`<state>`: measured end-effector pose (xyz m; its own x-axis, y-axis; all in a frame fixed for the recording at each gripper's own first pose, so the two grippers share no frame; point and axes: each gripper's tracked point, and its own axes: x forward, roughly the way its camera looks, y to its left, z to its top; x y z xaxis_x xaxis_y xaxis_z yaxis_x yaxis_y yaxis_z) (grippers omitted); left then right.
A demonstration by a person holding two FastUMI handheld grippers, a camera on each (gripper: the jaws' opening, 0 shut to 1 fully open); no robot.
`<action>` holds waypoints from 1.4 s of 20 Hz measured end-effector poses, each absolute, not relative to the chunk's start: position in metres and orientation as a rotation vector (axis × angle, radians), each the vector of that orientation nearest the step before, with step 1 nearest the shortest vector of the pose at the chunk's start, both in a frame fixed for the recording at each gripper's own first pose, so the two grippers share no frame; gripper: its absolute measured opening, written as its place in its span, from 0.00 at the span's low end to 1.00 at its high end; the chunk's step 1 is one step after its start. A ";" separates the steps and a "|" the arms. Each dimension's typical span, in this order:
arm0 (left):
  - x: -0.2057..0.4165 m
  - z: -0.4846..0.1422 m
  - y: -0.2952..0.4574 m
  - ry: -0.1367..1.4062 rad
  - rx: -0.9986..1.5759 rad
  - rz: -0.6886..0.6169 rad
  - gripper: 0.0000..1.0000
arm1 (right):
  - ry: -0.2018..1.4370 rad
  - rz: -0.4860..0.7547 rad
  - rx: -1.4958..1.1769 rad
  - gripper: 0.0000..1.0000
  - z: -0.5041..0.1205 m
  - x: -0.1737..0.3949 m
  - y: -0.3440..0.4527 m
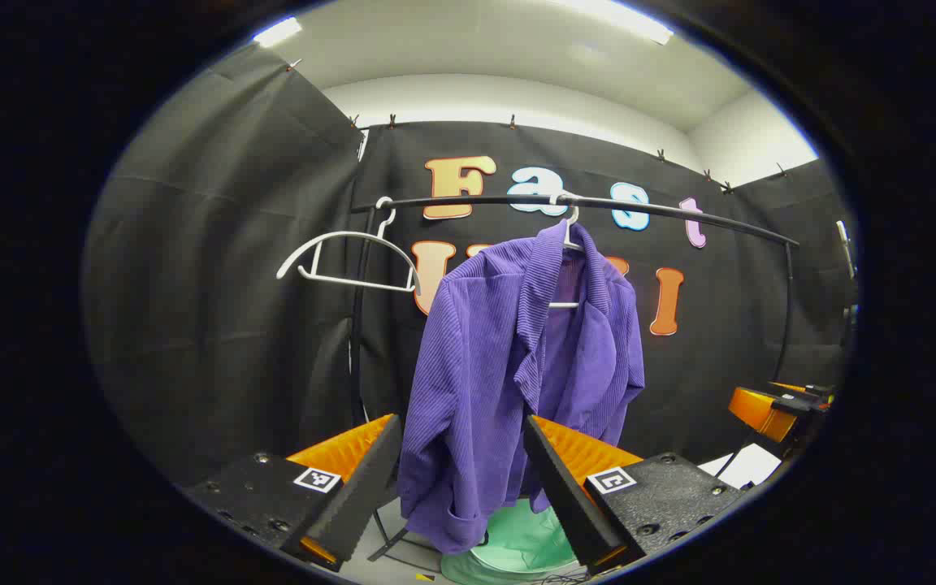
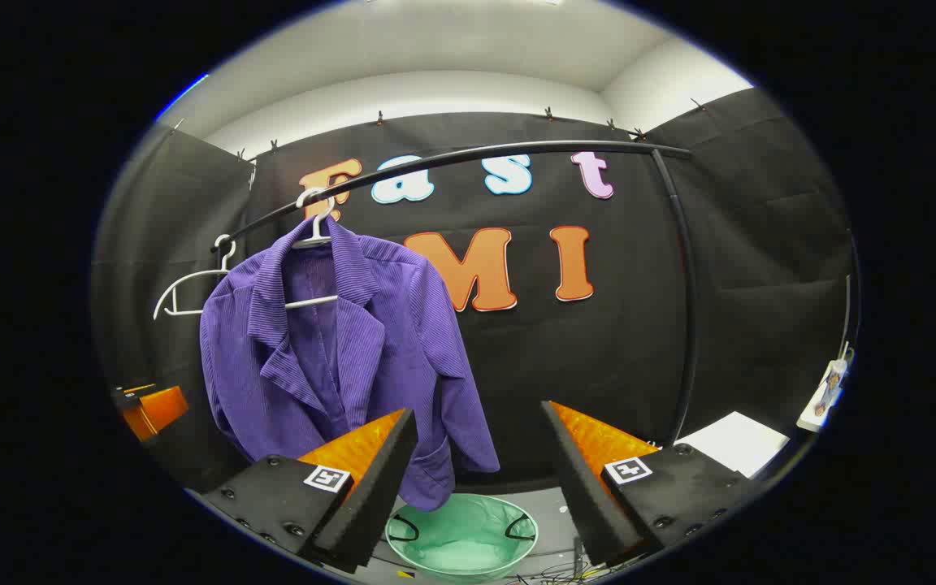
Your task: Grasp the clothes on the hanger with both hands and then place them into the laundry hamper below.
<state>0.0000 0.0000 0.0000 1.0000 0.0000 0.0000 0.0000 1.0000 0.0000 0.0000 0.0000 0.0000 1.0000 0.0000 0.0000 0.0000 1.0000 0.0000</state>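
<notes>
1. Left gripper view: left gripper (image 1: 461,487) at bottom of view, fingers spread wide apart, nothing clamped between them.
2. Purple jacket (image 1: 509,382) hung on white hanger (image 1: 569,236), hooked over black rail (image 1: 598,203). Ribbed cloth, lapels folded outward, front falling open.
3. Jacket's lower hem seen in the gap between the two fingers; whether cloth touches either finger cannot be told.
4. Green laundry hamper (image 1: 521,552) on the floor below the jacket, partly hidden by hem and right-hand finger.
5. Second white hanger (image 1: 350,260), bare, on the same rail to the left of the jacket, tilted.
6. Other gripper (image 1: 773,410) seen at far right edge, well apart from the jacket; jaw state there too small to tell.
7. Right gripper view: right gripper (image 2: 478,479) at bottom of view, fingers wide apart, holding nothing.
8. Purple jacket (image 2: 338,357) at left of centre on its hanger (image 2: 314,231), hanging from the rail (image 2: 476,154). Hem hidden in part behind the left-hand finger; contact cannot be told.
9. Laundry hamper (image 2: 460,536) open-topped, on the floor between the fingers, below and slightly right of the jacket's hem. Two dark handles at the rim.
10. Bare hanger (image 2: 192,284) at far left end of the rail, just beside the jacket's shoulder.
11. Left gripper (image 2: 151,410) visible at far left edge, beside the jacket's sleeve.
12. White sheet (image 2: 732,443) at lower right, well apart from the hamper.
</notes>
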 end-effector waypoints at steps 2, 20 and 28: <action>-0.001 0.005 0.004 0.003 -0.007 -0.003 0.92 | -0.007 -0.014 -0.005 0.98 0.000 -0.002 -0.001; 0.019 0.012 -0.029 0.033 -0.006 0.026 0.92 | 0.026 0.074 0.002 0.98 0.003 0.036 -0.002; 0.028 0.005 -0.055 0.051 -0.024 0.127 0.92 | 0.042 0.333 0.004 0.98 0.011 0.088 0.053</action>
